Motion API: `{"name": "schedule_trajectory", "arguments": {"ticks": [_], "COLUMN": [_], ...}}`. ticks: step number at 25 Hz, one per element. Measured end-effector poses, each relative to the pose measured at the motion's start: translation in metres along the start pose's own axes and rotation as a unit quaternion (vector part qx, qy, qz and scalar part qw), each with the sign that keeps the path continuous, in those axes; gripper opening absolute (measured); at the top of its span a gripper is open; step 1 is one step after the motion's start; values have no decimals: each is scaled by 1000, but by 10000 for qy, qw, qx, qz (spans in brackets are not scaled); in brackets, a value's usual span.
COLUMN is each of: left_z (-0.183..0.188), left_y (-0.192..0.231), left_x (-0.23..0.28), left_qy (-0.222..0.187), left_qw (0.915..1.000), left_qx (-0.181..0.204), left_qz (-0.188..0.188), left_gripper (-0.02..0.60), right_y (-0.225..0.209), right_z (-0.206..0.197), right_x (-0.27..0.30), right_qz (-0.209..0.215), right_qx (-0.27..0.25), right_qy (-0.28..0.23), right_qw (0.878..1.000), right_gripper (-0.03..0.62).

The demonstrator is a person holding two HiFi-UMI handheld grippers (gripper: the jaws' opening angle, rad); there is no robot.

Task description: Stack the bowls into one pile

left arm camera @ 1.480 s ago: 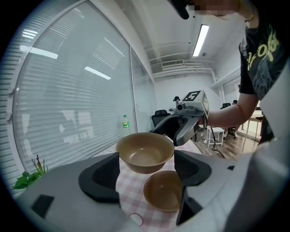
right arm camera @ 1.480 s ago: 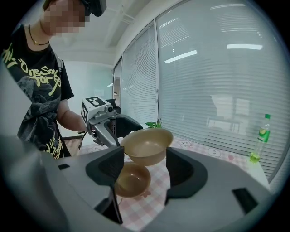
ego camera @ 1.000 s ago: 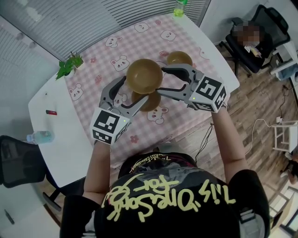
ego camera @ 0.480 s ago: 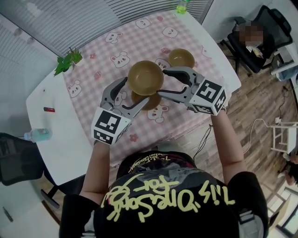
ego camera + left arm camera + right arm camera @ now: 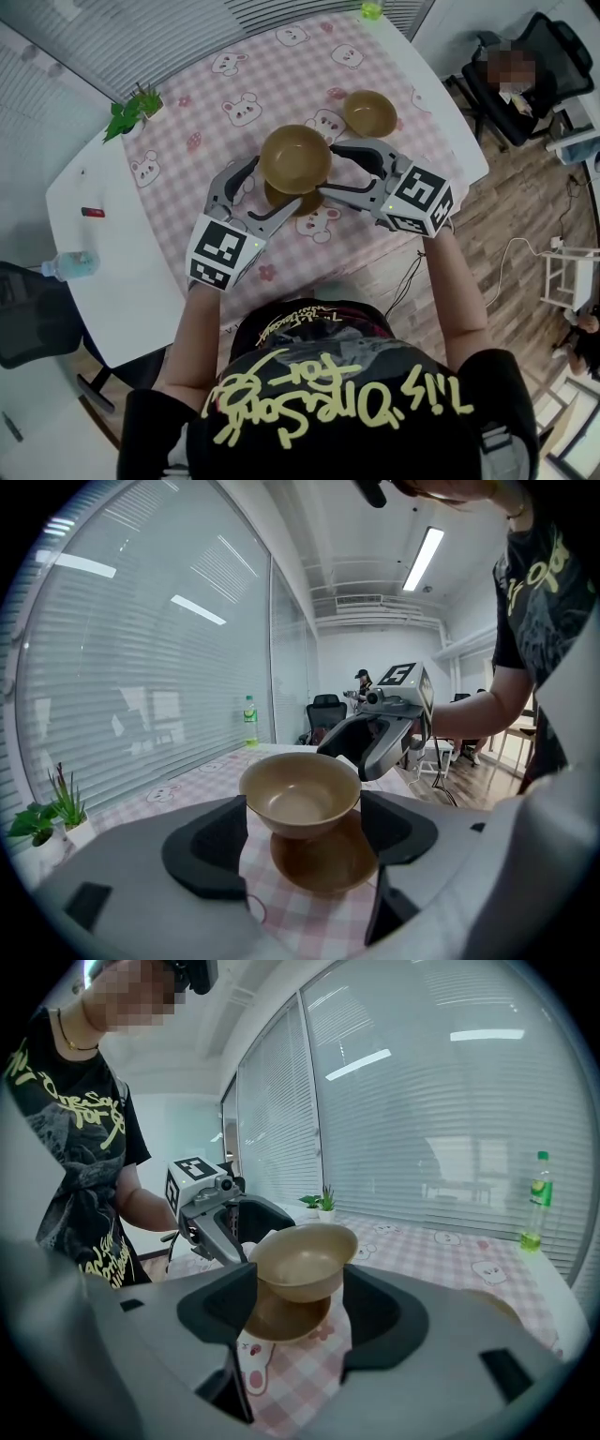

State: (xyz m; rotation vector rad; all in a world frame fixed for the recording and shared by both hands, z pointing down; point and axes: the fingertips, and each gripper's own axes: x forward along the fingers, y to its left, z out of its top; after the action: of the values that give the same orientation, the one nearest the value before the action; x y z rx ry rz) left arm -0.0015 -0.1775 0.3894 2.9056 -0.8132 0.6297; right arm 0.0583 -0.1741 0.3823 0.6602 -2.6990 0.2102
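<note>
Bowls of one plain tan make, three in all, are seen in the head view on a tabletop (image 5: 103, 253) spread with a pink checked cloth (image 5: 187, 159) printed with bears. The upper bowl (image 5: 294, 157), round, matt and deep, is held clear of the cloth, directly above the lower bowl (image 5: 277, 196), which is set on the cloth and looks darker in the shade. The third bowl (image 5: 368, 113) is set apart at the far right. The upper bowl is flanked by the left gripper (image 5: 276, 181) from the near left and by the right gripper (image 5: 328, 171) from the right.

In the left gripper view the upper bowl (image 5: 300, 802) is shown upright between widely spread jaws, with both dark pads pressed against its sides just under the rim. Its wall is seen to narrow toward the foot, and the lower bowl (image 5: 323, 862) lies beneath it.

In the right gripper view the same upper bowl (image 5: 302, 1262) is clamped likewise between that gripper's pads, over the lower bowl (image 5: 281, 1321).
</note>
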Motion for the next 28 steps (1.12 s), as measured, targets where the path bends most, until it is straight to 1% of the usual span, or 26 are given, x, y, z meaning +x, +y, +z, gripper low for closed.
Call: {"name": "schedule_trajectory", "arguments": {"ticks": [4, 9, 14, 20, 28], "left_z": [-5, -1, -19, -22, -31], "left_y": [-2, -5, -8, -11, -16], "left_x": [0, -5, -2, -3, -2], "left_qy": [54, 168, 177, 284, 408], "left_qw": [10000, 9998, 9997, 9995, 9990], "left_qx": [-58, -85, -142, -108, -161], "left_qz": [-20, -48, -58, -71, -108], "left_gripper": [380, 380, 380, 382, 383], "right_y": [3, 7, 11, 14, 18], "right_z": [-6, -2, -19, -24, -33], "right_x": [2, 0, 8, 9, 10], "right_qz": [17, 49, 82, 91, 126], "right_qx": [78, 144, 181, 231, 305], "right_qy": [33, 69, 113, 169, 262], "right_qw": [10000, 9999, 9997, 9995, 9991], "right_gripper": [285, 285, 285, 285, 285]}}
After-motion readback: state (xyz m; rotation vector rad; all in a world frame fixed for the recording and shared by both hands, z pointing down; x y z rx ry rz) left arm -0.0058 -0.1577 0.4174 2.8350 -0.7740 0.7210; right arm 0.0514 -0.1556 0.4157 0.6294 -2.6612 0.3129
